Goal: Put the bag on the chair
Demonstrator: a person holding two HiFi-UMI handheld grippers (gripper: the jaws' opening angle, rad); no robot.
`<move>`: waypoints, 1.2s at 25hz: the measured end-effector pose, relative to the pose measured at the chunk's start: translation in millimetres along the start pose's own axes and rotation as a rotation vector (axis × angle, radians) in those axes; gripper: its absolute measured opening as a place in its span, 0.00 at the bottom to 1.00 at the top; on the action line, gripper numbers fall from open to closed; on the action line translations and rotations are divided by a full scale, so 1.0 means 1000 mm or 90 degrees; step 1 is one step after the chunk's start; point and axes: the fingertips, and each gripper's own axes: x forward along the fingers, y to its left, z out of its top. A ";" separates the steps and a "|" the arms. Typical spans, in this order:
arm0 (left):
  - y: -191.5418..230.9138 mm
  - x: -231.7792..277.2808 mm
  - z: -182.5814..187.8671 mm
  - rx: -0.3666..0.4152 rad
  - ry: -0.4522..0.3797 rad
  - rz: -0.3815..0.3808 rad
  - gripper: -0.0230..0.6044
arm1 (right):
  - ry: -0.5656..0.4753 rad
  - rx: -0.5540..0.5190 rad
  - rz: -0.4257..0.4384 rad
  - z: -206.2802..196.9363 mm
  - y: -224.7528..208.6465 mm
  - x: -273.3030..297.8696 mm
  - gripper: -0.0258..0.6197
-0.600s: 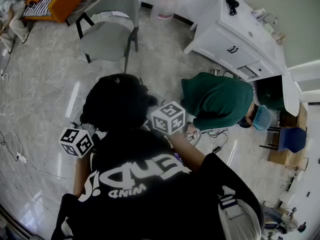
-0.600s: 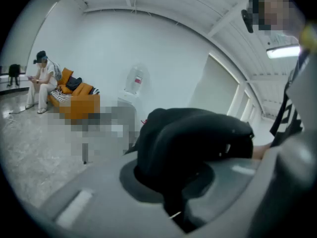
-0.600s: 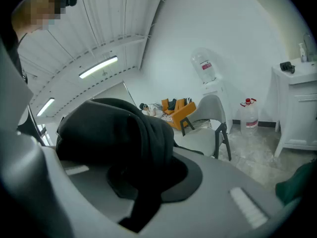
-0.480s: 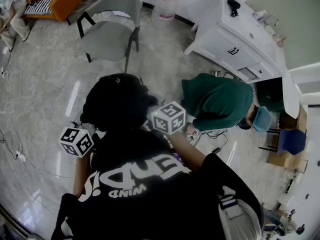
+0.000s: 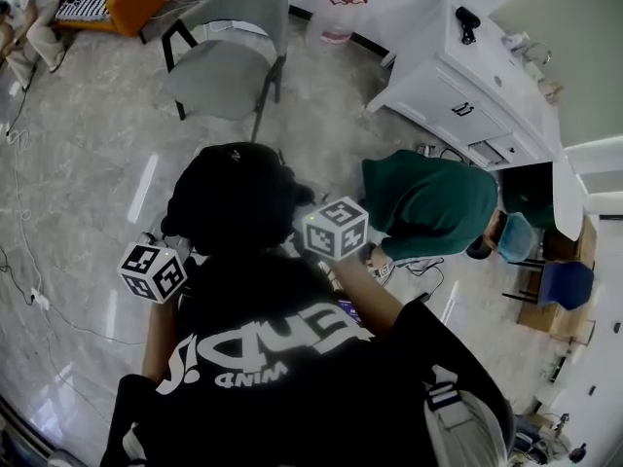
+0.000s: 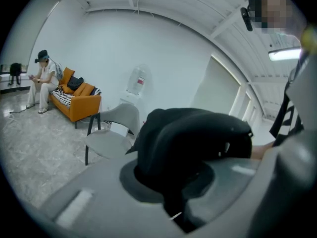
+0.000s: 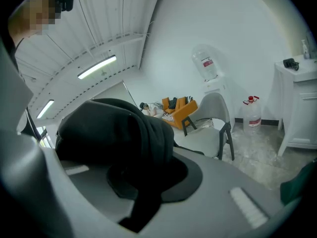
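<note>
Black soft fabric bag (image 5: 234,197) is carried off the ground between both tools. Left gripper (image 6: 174,209): fingers closed on a fold of its cloth. Right gripper (image 7: 143,207): same, pinching the cloth. Grips sit at the bag's 8 and 4 o'clock edges, and its bulk runs 9-to-3.

Grey shell chair with dark legs (image 5: 226,66) lies at 12 o'clock, well apart, with its seat bare. Neither hand is clearly nearer.

Pale marble floor (image 5: 88,163) is glossy. A person in green (image 5: 428,202) crouches at 3 o'clock, so the carry has to go straight ahead.
</note>
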 end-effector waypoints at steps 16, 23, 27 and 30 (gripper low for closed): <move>0.088 -0.023 0.058 0.038 -0.019 -0.040 0.09 | -0.044 0.001 -0.032 0.043 0.029 0.089 0.09; 0.112 -0.013 0.071 0.017 -0.033 -0.030 0.09 | -0.035 -0.002 -0.027 0.055 0.022 0.113 0.09; 0.130 0.006 0.075 0.004 -0.033 -0.024 0.09 | -0.026 0.000 -0.020 0.063 0.004 0.132 0.09; 0.146 0.023 0.085 -0.004 -0.028 -0.021 0.09 | -0.021 0.002 -0.016 0.075 -0.011 0.149 0.09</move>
